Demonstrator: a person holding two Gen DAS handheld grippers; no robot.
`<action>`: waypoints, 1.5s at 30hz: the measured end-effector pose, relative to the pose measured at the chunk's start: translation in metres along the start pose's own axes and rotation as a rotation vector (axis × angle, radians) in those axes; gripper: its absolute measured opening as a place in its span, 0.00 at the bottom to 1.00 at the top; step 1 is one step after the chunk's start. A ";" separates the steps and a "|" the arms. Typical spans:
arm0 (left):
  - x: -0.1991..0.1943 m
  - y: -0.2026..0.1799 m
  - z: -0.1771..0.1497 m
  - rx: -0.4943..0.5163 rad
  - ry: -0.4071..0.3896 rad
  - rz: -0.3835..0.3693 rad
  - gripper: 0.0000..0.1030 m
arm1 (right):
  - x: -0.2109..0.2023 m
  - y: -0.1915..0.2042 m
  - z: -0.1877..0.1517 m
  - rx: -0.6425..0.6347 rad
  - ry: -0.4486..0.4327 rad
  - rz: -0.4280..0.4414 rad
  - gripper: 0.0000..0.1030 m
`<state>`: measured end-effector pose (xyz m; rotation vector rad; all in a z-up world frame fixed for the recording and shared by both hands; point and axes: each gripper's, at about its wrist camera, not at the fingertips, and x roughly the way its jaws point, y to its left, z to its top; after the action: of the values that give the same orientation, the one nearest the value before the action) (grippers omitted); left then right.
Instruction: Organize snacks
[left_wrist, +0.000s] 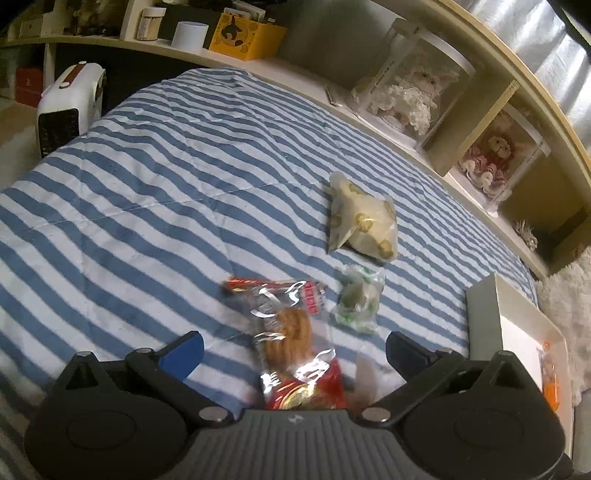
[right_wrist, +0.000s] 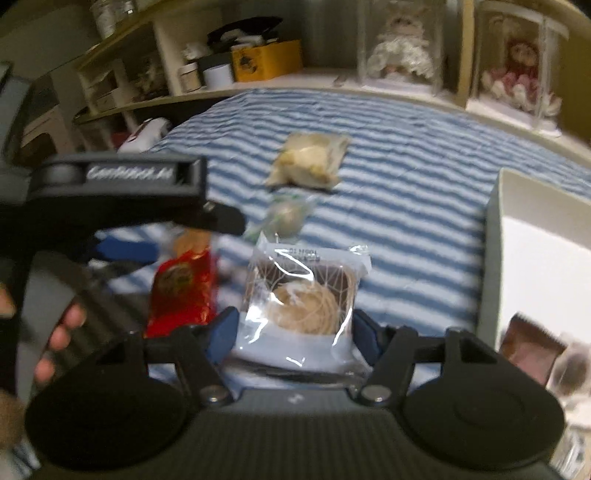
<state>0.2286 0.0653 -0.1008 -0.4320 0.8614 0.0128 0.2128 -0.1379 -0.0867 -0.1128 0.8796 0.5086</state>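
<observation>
Several snack packets lie on a blue-and-white striped bed cover (left_wrist: 147, 192). My left gripper (left_wrist: 295, 349) stands open low over a red-and-clear cookie packet (left_wrist: 288, 332), which lies between its blue pads without touching them. Beyond it are a green candy packet (left_wrist: 358, 299) and a pale yellow packet (left_wrist: 364, 221). In the right wrist view my right gripper (right_wrist: 295, 328) has its blue pads against both sides of a clear packet holding a round pastry (right_wrist: 303, 299). The red cookie packet (right_wrist: 184, 291) lies just left of it.
A white open box (left_wrist: 517, 332) sits at the cover's right edge, with a brown packet (right_wrist: 528, 350) inside. A hand (right_wrist: 62, 325) holds the left tool. Low shelves with doll cases (left_wrist: 413, 96) and a yellow box (left_wrist: 243, 33) run behind the bed. A white heater (left_wrist: 70, 107) stands far left.
</observation>
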 end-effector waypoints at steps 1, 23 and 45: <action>-0.003 0.000 -0.001 0.014 0.001 0.008 1.00 | -0.003 0.004 -0.003 -0.007 0.009 0.018 0.69; -0.006 -0.012 -0.017 0.194 0.049 0.077 0.67 | -0.060 0.023 -0.059 0.039 0.187 0.098 0.72; -0.015 -0.036 -0.044 0.510 0.181 0.041 0.50 | -0.037 -0.001 -0.054 0.225 0.209 0.119 0.82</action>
<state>0.1934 0.0183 -0.1020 0.0644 1.0127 -0.2075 0.1553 -0.1689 -0.0932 0.0941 1.1472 0.5116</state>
